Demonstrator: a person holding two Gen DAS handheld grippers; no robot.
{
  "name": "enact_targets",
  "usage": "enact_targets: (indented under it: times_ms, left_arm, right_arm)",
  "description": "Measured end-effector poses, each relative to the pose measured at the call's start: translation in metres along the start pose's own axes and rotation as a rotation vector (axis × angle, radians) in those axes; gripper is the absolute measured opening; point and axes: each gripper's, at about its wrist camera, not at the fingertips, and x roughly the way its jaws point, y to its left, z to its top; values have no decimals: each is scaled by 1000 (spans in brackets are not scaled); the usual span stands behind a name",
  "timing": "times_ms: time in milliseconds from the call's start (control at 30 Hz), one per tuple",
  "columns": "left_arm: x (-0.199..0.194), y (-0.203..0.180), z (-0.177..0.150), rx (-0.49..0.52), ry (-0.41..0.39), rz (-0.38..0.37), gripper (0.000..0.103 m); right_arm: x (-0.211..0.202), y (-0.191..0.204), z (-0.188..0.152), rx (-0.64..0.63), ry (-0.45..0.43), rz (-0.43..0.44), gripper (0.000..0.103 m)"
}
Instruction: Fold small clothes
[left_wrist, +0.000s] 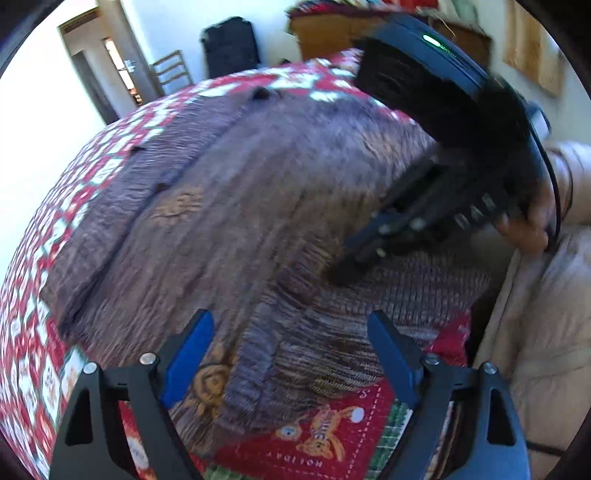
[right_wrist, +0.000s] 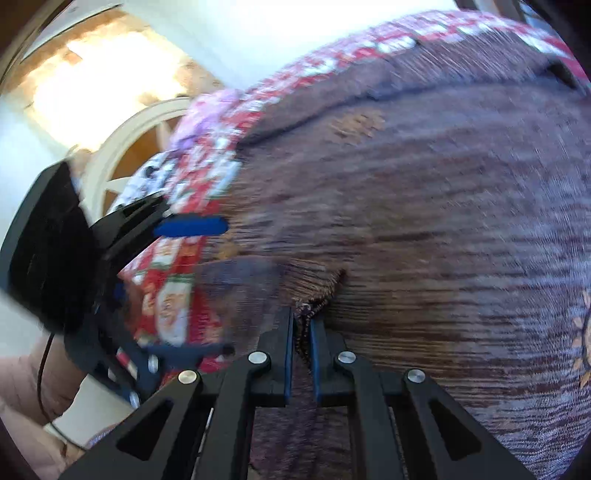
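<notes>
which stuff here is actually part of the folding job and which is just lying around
Part of the job:
- brown knit garment, spread flat on the quilt
- right tool, shut on a pinch of the garment's edge
- left tool, open above the garment's near edge

Just lying about:
- red holiday quilt under the garment
- beige cushion
- wooden chair by the wall

- A brown ribbed knit garment (right_wrist: 424, 221) fills the centre and right of the frame, lying on a red, white and green patterned blanket (right_wrist: 177, 291).
- At bottom centre, the right gripper (right_wrist: 303, 328) has its blue-lined fingers pressed together on a pinched fold of the garment.
- At left, the left gripper (right_wrist: 192, 288) holds its fingers spread apart above the blanket; one blue pad (right_wrist: 190, 226) shows.
</notes>
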Motion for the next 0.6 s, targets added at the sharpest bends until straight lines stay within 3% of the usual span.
enact_targets:
  times_ms: [200, 333, 500, 533, 600]
  left_arm:
    - [6, 11, 0, -32, -10, -38, 88]
    - [0, 9, -1, -8, -64, -32, 88]
    - [-15, -6, 0, 99, -165, -53, 87]
    - [-17, -10, 0, 118, -169, -70, 82]
    - [-18, -18, 1, 145, -163, -98, 56]
  right_arm:
    - [6, -12, 7, 66, 2, 97, 8]
    - [1, 13, 11, -49, -3, 163, 8]
    - [-14, 54, 12, -181, 33, 355, 7]
    - [-17, 60, 10, -208, 39, 381, 7]
    - [-24, 74, 7, -264, 43, 447, 7]
